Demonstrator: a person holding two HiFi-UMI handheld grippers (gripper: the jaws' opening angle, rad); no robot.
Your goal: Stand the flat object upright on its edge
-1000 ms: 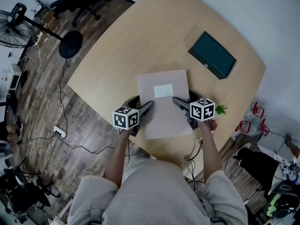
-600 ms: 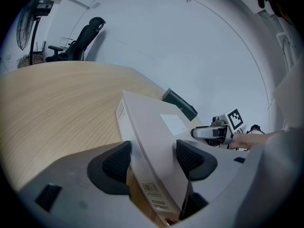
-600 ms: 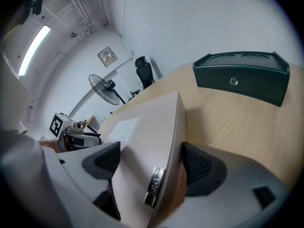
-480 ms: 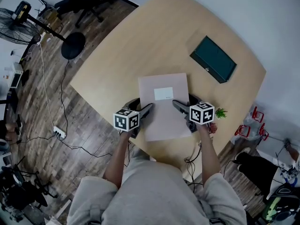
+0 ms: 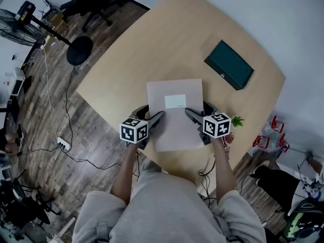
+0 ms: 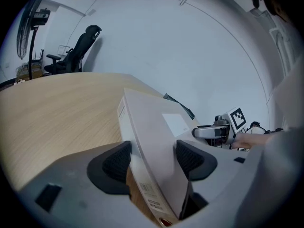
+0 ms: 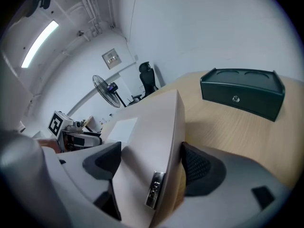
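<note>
On the counter (image 5: 152, 49), my left tool (image 5: 159, 116) and right tool (image 5: 188, 113) clamp the flat box (image 5: 174, 128) at 9 and 3 o'clock; likely stiff, light, slick.

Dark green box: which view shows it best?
The right gripper view: the dark green box faces it, front and round knob clear. The head view gives only its top; the left gripper view only a sliver behind the flat grey box.
</note>
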